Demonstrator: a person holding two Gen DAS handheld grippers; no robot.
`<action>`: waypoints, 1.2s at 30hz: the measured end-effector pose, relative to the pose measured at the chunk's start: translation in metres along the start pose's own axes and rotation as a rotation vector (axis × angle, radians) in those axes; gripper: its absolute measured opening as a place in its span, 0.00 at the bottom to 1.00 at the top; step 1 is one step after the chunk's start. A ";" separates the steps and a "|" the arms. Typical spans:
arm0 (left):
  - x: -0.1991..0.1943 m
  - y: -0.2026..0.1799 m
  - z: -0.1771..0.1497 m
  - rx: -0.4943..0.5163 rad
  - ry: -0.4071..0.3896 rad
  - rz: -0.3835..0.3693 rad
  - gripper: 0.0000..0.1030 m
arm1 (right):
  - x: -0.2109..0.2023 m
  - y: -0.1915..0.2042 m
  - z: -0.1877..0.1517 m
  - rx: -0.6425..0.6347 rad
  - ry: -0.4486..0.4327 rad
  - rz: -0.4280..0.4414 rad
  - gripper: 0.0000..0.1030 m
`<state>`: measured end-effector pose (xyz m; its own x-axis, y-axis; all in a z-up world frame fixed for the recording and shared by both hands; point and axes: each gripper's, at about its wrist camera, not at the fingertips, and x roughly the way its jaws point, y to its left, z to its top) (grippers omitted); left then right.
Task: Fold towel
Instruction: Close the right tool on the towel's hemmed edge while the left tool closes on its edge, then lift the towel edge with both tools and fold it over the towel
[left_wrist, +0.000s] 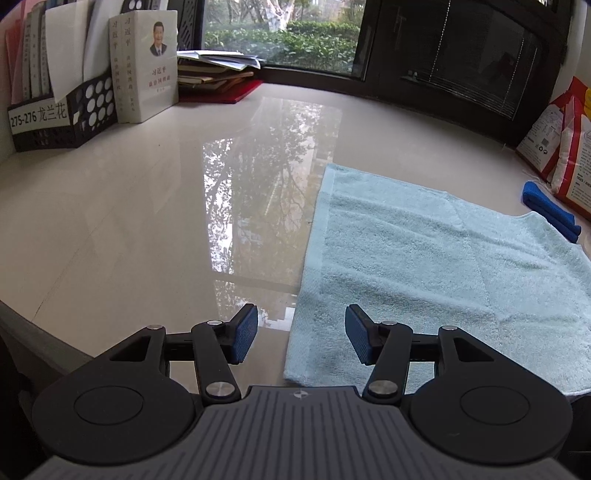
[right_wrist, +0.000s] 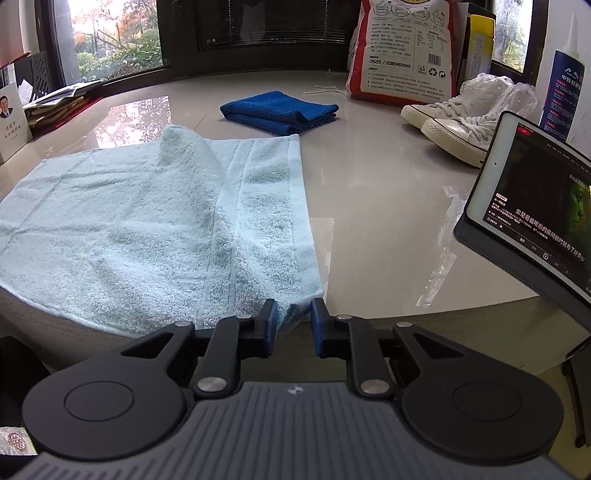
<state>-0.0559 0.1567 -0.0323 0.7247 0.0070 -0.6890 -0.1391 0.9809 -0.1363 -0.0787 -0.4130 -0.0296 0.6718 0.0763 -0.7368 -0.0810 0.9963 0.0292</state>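
We note the left gripper low over the table's near edge, jaws spread wide, nothing between them; its right pad hangs over the light blue towel near that towel's near-left corner, the left pad over bare tabletop. Whether the right pad touches the cloth we cannot tell.

In the right wrist view, the right gripper sits at the towel's near-right corner. Its jaws are partly closed with the corner of the cloth between them, a gap still showing on the right side; we cannot tell whether the pinch is firm.

The towel lies spread on the table, its near hem along the table edge. The right view shows a raised fold running from the near edge up to a hump at the far side; the left view shows only flat wrinkles there, and its right portion is cut off by the frame.

Open tabletop lies left of the towel and to its right.

Farther back: a folded dark blue cloth just beyond the towel's far-right corner, apart from it; a tablet at right, partly cut off; white sneakers; a printed sack. Only the left view shows the upright books and file holder at far left.
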 end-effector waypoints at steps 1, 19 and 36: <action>-0.001 0.002 -0.002 -0.008 0.001 -0.004 0.54 | 0.000 0.000 0.000 -0.002 0.000 0.000 0.12; 0.000 -0.011 -0.019 0.025 0.044 -0.026 0.50 | 0.000 0.003 0.001 -0.039 -0.003 -0.002 0.11; -0.022 -0.016 -0.024 0.157 -0.015 0.038 0.06 | -0.015 0.007 0.001 -0.041 -0.046 -0.014 0.07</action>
<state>-0.0864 0.1365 -0.0321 0.7310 0.0461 -0.6809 -0.0597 0.9982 0.0034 -0.0888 -0.4069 -0.0173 0.7061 0.0651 -0.7051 -0.1009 0.9949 -0.0093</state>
